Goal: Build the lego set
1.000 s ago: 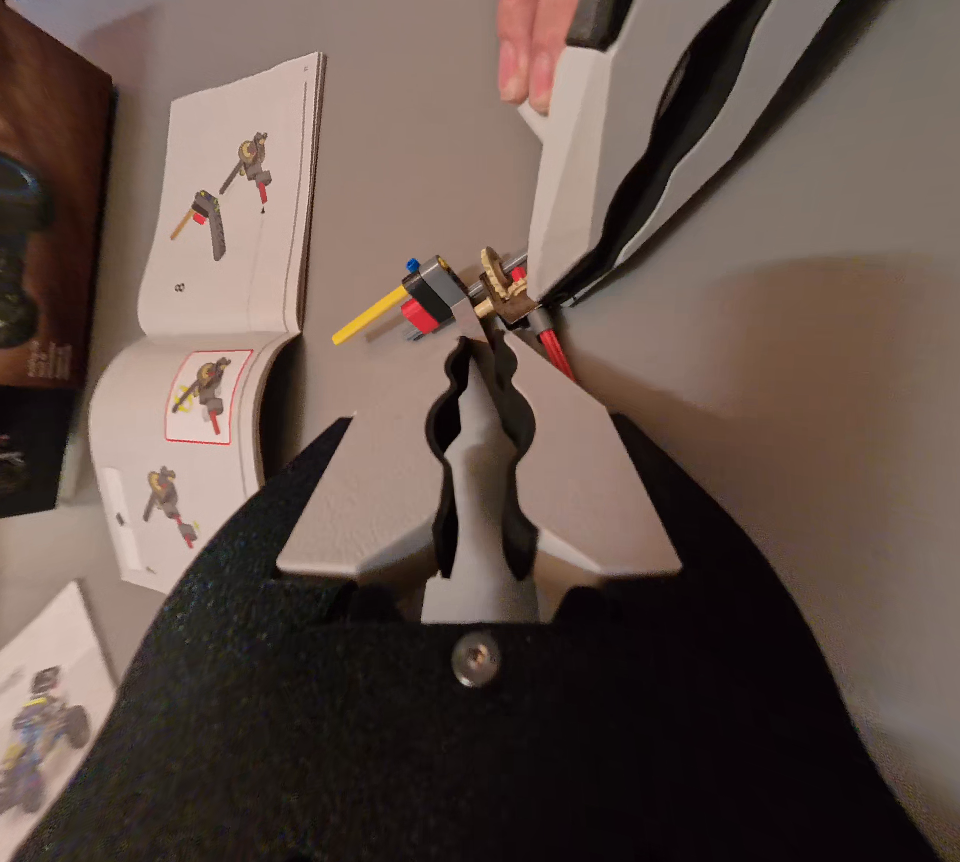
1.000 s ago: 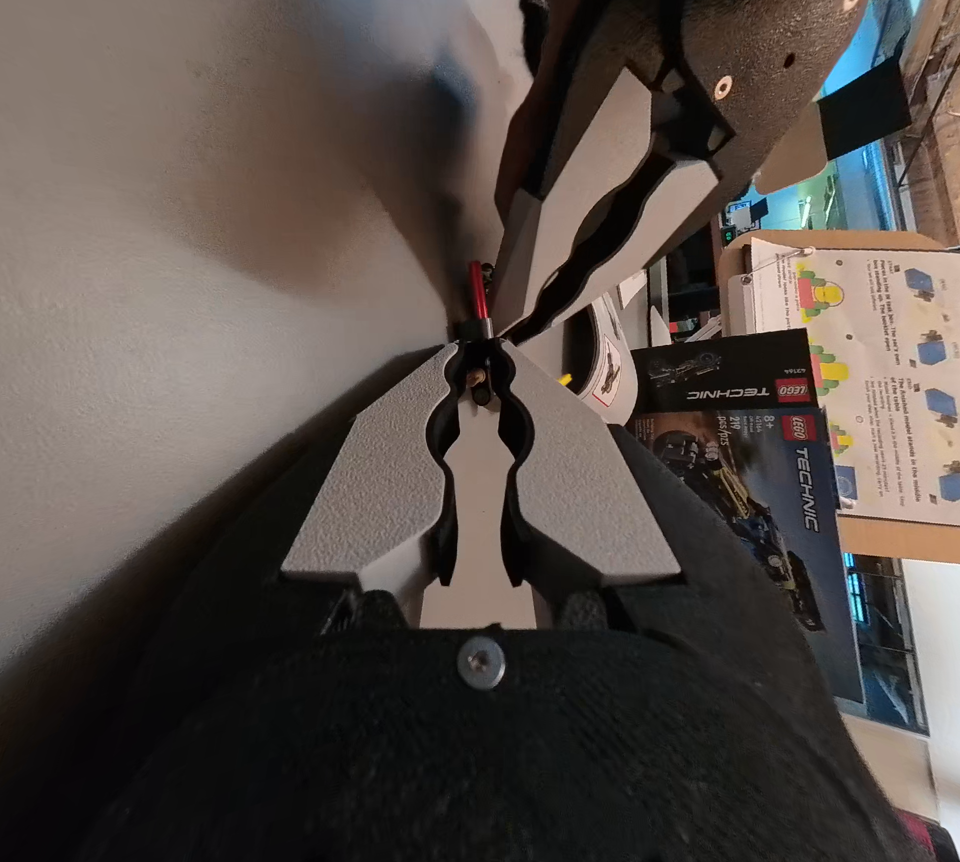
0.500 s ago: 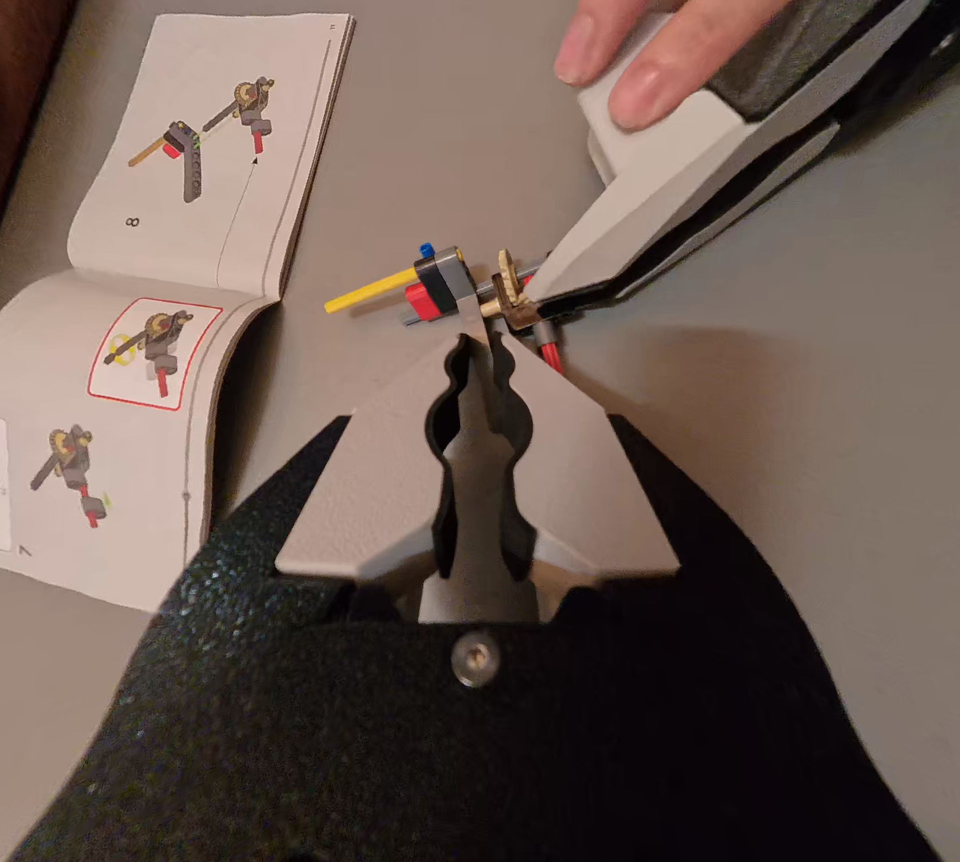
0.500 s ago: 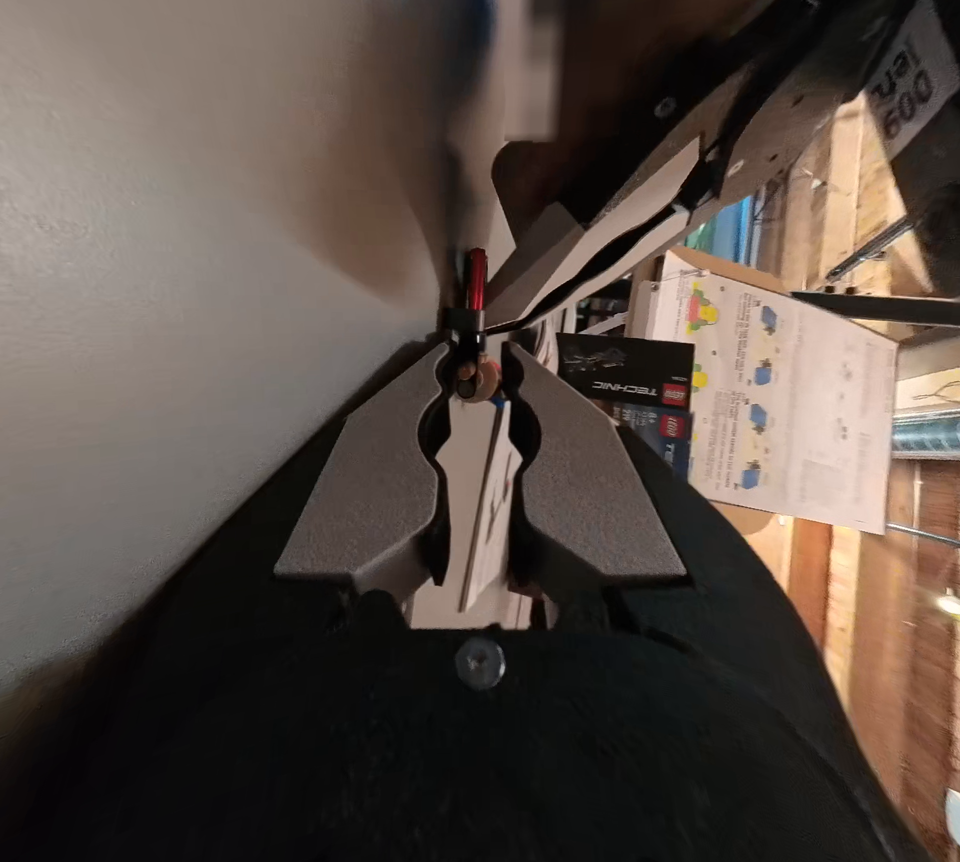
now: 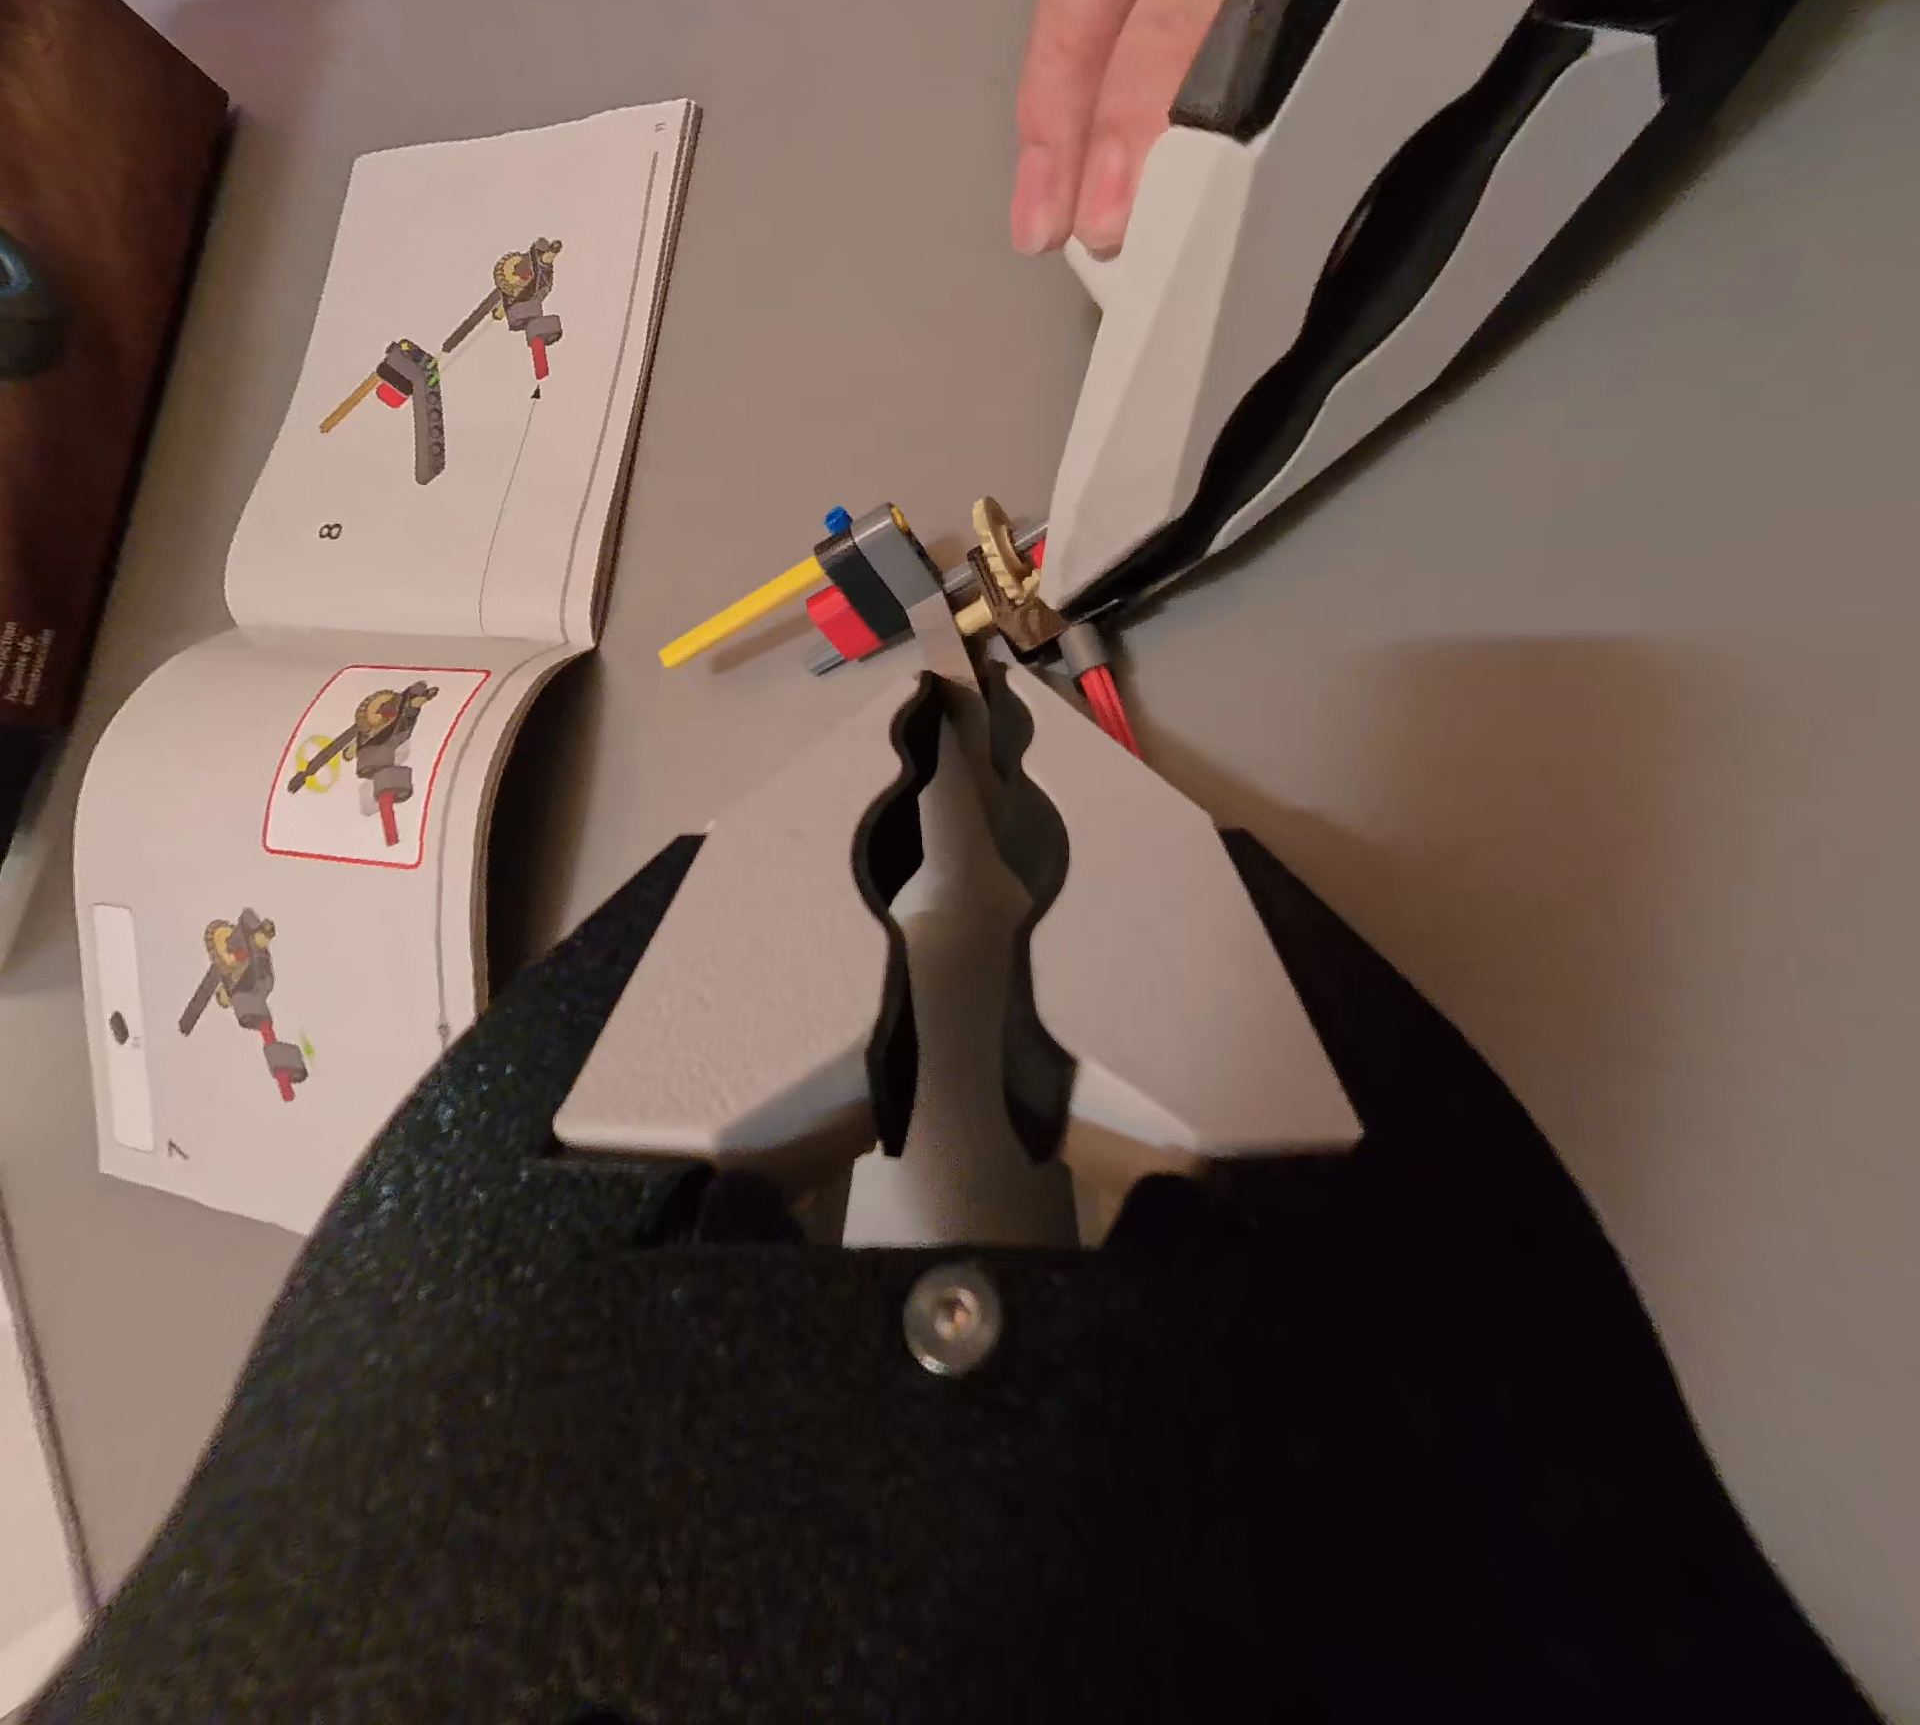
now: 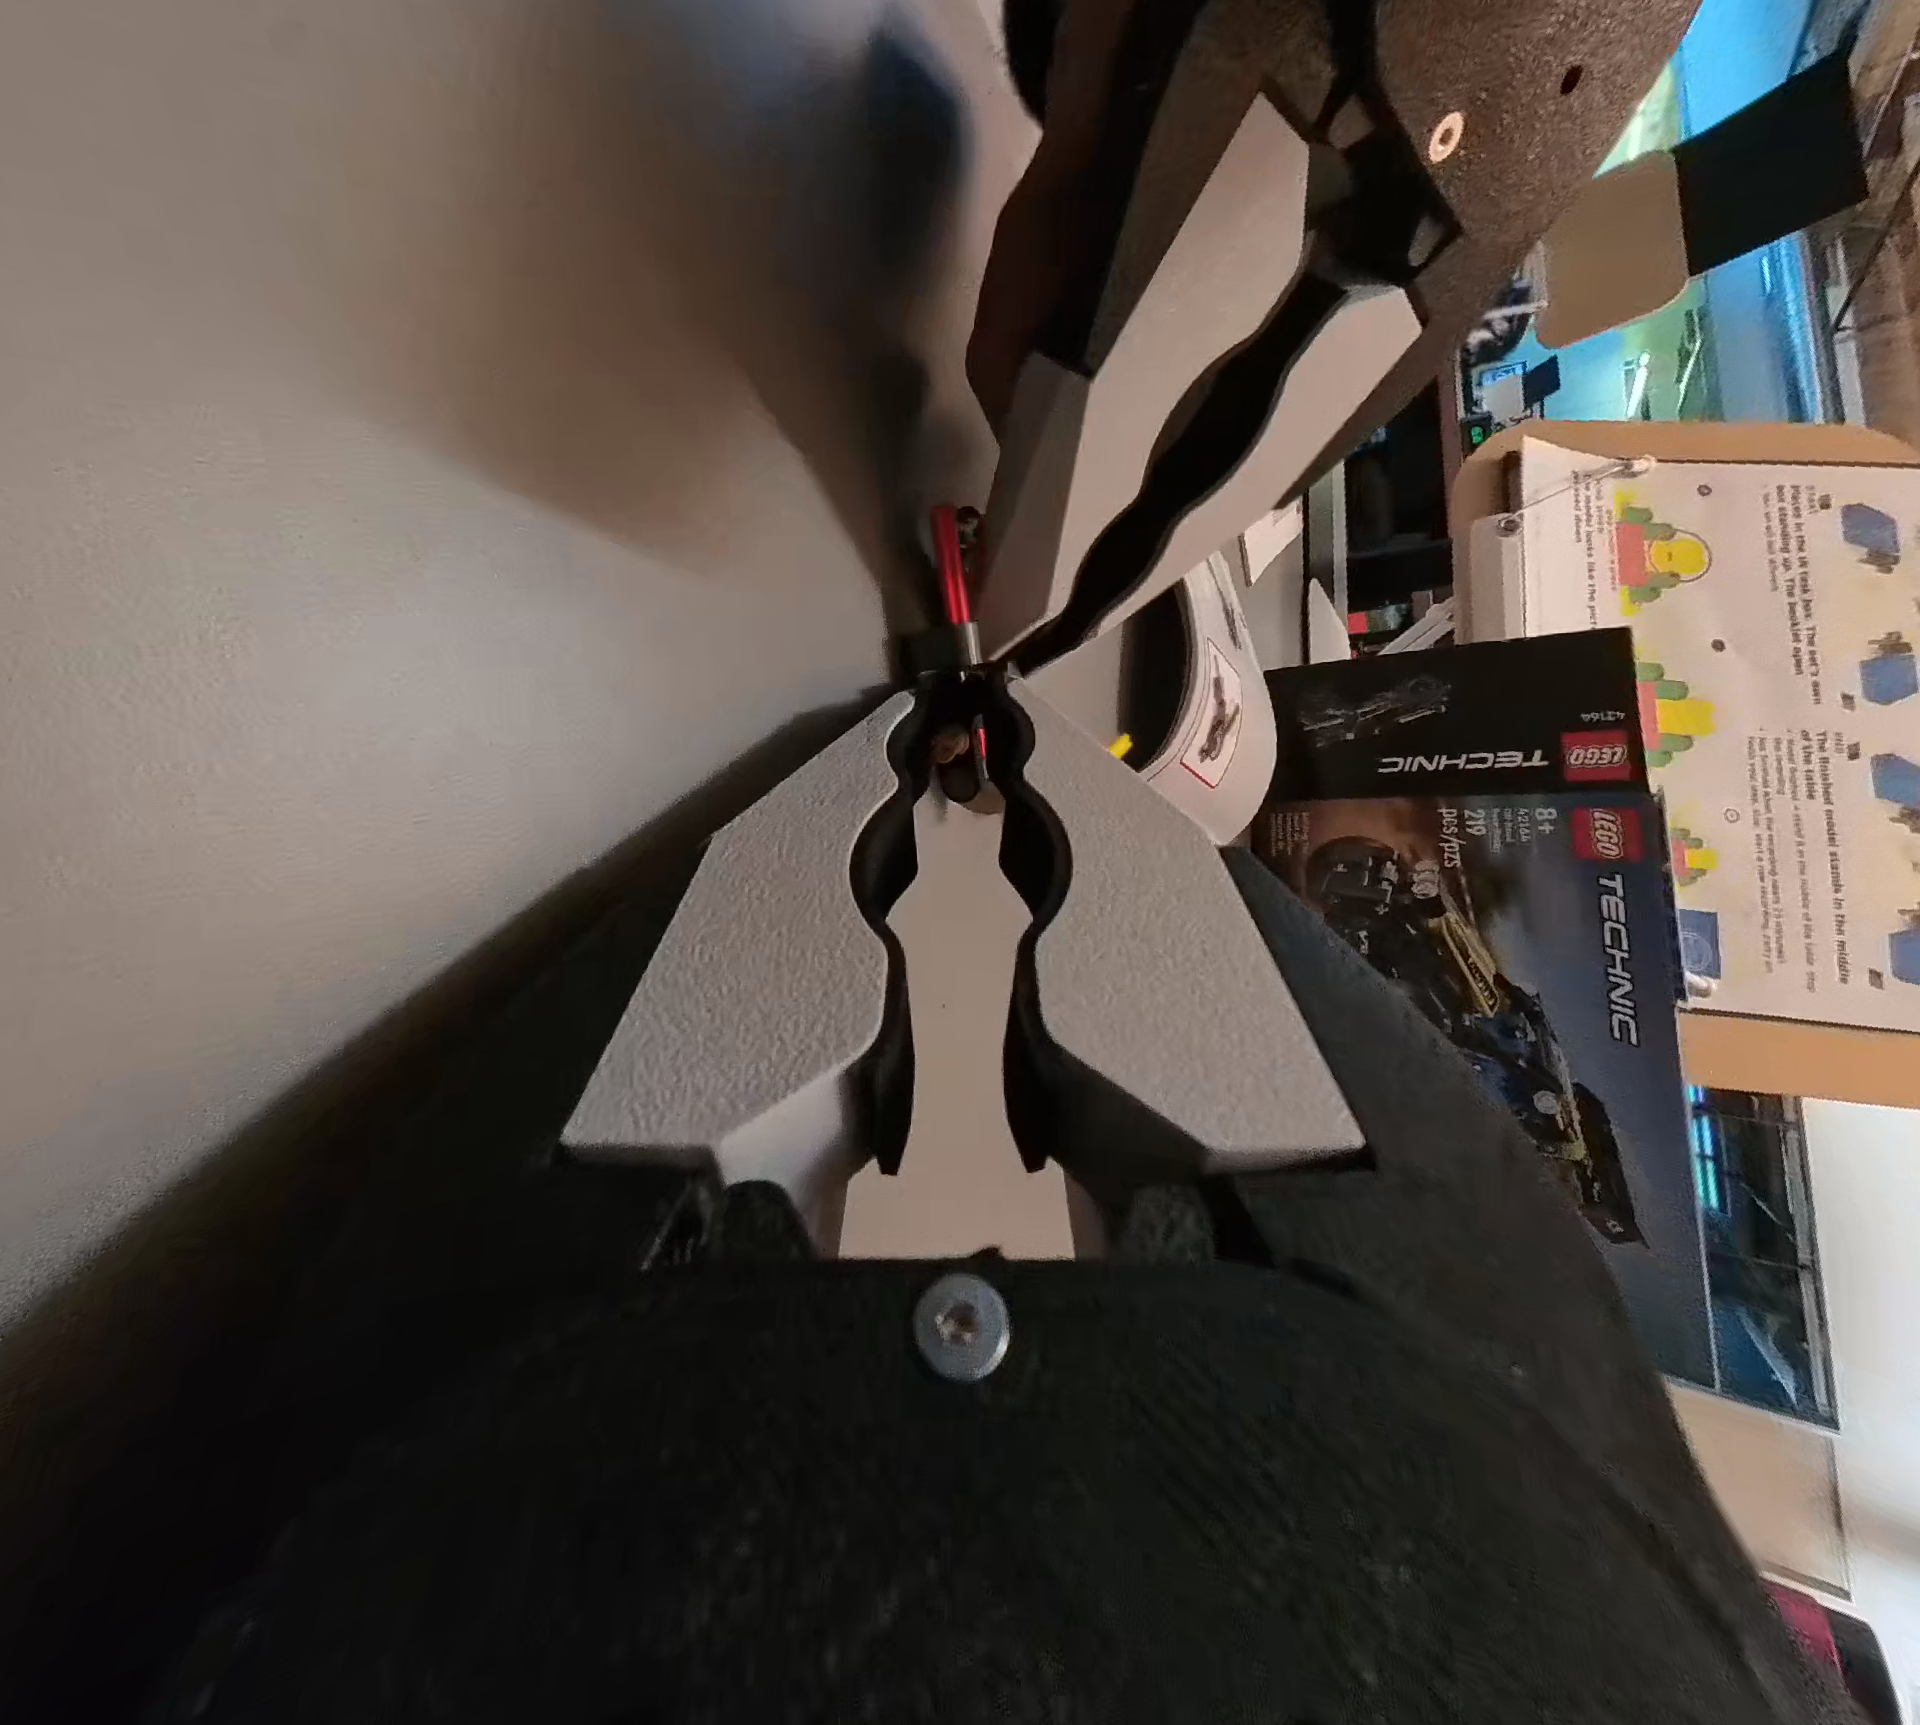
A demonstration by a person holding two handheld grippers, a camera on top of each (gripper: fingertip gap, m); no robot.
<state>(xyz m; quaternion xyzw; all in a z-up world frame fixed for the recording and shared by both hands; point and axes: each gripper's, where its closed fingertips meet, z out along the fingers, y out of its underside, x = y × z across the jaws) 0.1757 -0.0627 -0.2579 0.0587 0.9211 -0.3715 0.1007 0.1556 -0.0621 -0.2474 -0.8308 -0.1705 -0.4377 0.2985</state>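
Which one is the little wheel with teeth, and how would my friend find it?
Start at the open instruction booklet on the grey table, then look right to the small lego assembly where the two grippers meet. The tan gear stands on edge beside the grey and black block. It is the only round, toothed piece; its neighbours are straight rods and blocks.

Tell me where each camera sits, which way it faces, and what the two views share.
Left wrist view: on the left gripper, looking down along its fingers at the grey table, the open instruction booklet and the lego assembly; a person's fingers show.
Right wrist view: on the right gripper, rolled sideways, low along the table toward the lego box.
Shared: both grippers meeting at the assembly, and its red axle.
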